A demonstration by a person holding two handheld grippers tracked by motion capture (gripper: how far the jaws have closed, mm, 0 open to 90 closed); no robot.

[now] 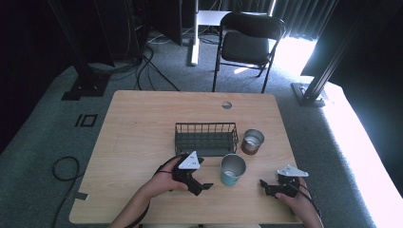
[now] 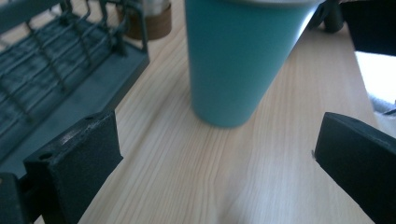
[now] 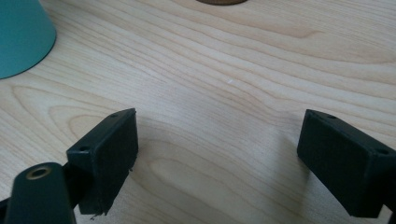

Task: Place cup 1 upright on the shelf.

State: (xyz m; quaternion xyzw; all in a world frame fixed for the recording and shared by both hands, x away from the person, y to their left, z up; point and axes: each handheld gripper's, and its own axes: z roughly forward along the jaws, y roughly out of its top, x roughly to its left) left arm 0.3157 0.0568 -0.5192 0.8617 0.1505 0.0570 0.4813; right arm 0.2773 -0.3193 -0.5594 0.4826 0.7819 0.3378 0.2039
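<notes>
Table: a pale wooden table (image 1: 138, 137) with visible grain is standing on grey carpet.
Teal cup (image 1: 232, 169): it is standing upright, mouth up, tapering to its base, smooth, just in front of the wire basket (image 1: 206, 138).
Brown cup (image 1: 251, 141): it is sitting right of the basket.
Left gripper (image 1: 203, 186): jaws are standing wide, facing the teal cup.
Right gripper (image 1: 264, 185): jaws are standing wide over bare wood.
</notes>
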